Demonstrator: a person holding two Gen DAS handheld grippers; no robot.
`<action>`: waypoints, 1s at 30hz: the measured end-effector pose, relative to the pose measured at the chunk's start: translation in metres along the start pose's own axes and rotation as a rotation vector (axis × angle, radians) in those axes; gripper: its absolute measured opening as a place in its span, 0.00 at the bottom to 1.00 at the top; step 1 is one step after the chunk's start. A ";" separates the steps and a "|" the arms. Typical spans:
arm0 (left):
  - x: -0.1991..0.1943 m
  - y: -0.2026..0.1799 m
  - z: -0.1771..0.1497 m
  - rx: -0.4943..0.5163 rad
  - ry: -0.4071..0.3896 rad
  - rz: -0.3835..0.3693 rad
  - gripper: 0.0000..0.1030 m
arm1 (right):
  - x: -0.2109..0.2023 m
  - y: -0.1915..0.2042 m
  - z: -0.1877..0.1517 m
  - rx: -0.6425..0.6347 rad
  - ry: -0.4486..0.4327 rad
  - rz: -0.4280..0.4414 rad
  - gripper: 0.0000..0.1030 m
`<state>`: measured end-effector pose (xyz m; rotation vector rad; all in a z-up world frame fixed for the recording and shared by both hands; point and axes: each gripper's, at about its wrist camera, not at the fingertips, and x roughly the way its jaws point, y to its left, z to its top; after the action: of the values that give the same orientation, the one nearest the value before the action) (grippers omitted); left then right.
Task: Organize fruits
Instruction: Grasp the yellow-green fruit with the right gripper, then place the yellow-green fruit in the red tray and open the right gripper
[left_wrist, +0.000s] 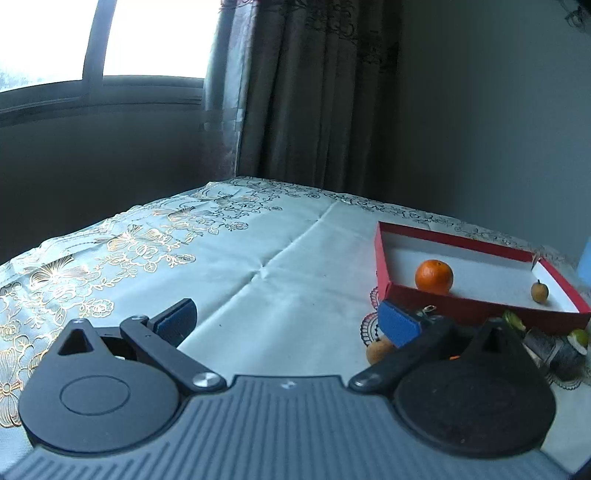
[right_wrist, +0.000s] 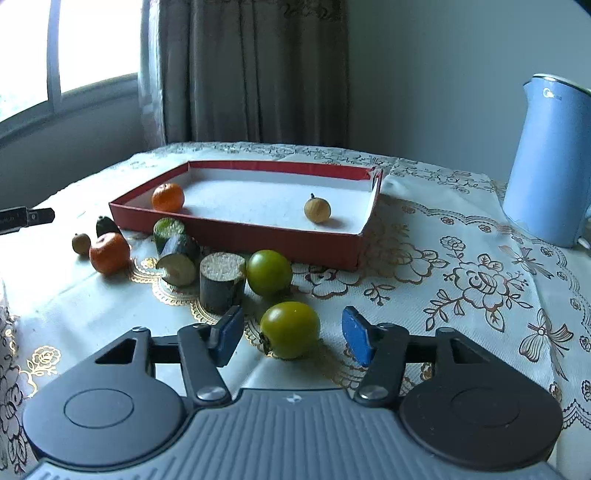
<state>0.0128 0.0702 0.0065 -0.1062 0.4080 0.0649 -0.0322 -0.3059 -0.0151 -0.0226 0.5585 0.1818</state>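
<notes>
A red tray (right_wrist: 258, 236) with a white floor holds an orange (right_wrist: 167, 197) and a small tan fruit (right_wrist: 317, 209). In front of it lie two green fruits (right_wrist: 290, 329) (right_wrist: 269, 272), another orange (right_wrist: 109, 253), a small brown fruit (right_wrist: 81, 243) and cut dark cucumber-like pieces (right_wrist: 177, 258). My right gripper (right_wrist: 291, 338) is open, its blue pads on either side of the nearer green fruit, not touching it. My left gripper (left_wrist: 288, 319) is open and empty, left of the tray (left_wrist: 384, 266), with a tan fruit (left_wrist: 378, 350) by its right finger.
A blue kettle (right_wrist: 546, 158) stands at the right rear of the table. A floral tablecloth (right_wrist: 461, 277) covers the table. A window and curtains are behind. The left gripper's finger tip (right_wrist: 26, 218) shows at the left edge of the right wrist view.
</notes>
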 end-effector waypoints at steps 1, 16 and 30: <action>0.000 0.000 -0.001 0.003 -0.002 -0.001 1.00 | 0.001 0.000 0.000 -0.001 0.003 -0.002 0.57; 0.004 -0.001 -0.002 0.007 0.037 -0.011 1.00 | 0.008 0.001 0.000 -0.004 0.043 -0.014 0.34; 0.006 -0.001 -0.003 0.013 0.047 -0.024 1.00 | 0.012 0.028 0.063 -0.033 -0.110 -0.068 0.34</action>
<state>0.0169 0.0687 0.0017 -0.0996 0.4542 0.0356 0.0059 -0.2717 0.0327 -0.0631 0.4447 0.1257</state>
